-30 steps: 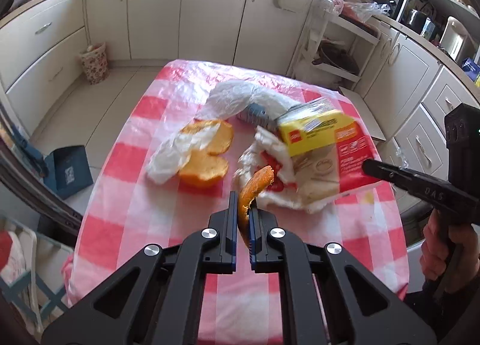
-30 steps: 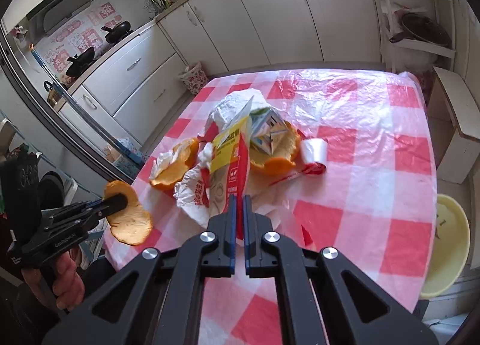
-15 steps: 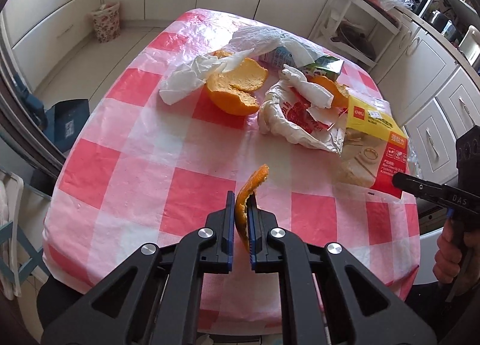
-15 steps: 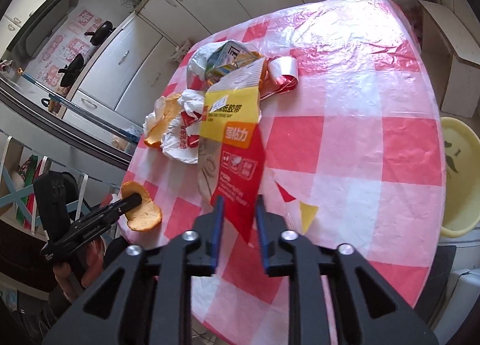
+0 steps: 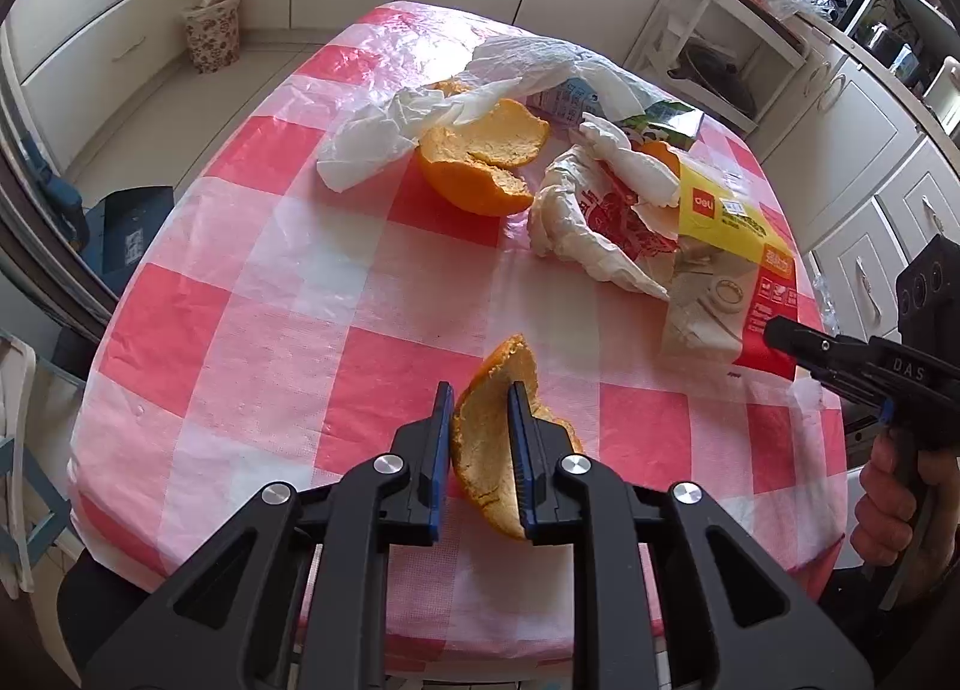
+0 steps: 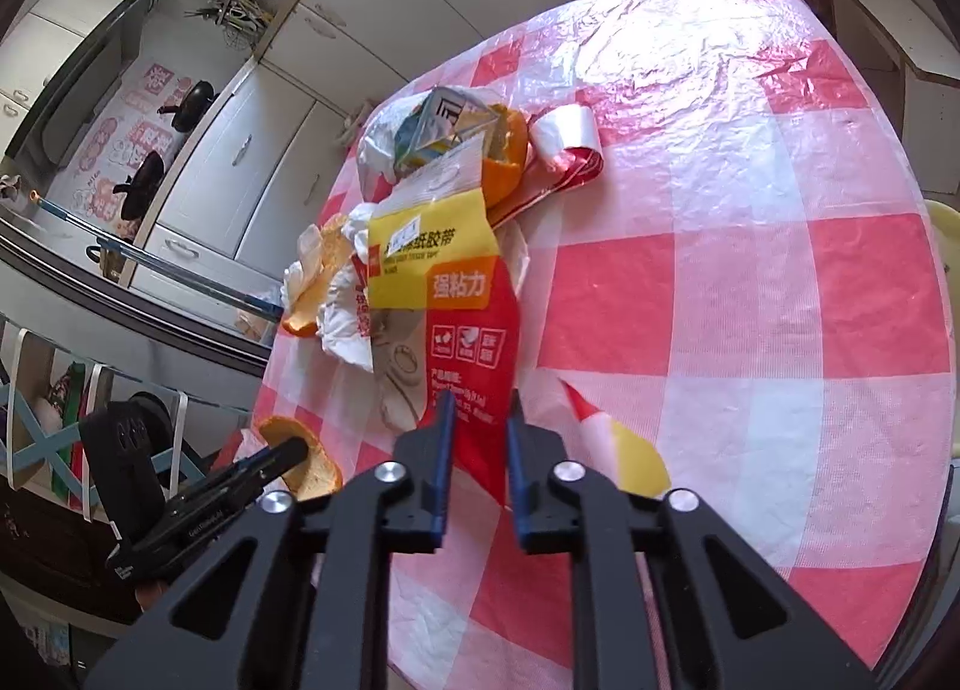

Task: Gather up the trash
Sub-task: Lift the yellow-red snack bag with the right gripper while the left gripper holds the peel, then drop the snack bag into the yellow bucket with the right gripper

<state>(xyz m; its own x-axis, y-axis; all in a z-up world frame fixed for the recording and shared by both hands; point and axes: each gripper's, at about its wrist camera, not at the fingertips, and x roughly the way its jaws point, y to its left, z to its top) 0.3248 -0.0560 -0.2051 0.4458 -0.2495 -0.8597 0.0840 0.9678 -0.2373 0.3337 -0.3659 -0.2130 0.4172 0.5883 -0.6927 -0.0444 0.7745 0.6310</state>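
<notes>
Both tools have sunk toward the near edge of the tabletop (image 5: 288,330) since a second ago, and the red-and-yellow tape package (image 6: 456,294), then lifted clear of the pile, now trails down off it toward the right tool (image 6: 478,426).

That tool's jaws are closing, with the package's red lower end between them; whether the pads press it yet I cannot tell. The left tool (image 5: 478,420) was clamped tight on a curved piece of orange peel (image 5: 492,438); its jaws are now opening, the peel standing loosely between them just above the near edge.

Judging by this, the step in hand is carrying picked trash off toward a bin, which no view shows. The next move calls for a firm hold on the thin, slippery package.

Left on the tabletop's middle are a larger orange peel half (image 5: 480,162), crumpled white tissue (image 5: 384,144), a red-printed wrapper (image 5: 594,228) and a small carton (image 5: 666,123).
</notes>
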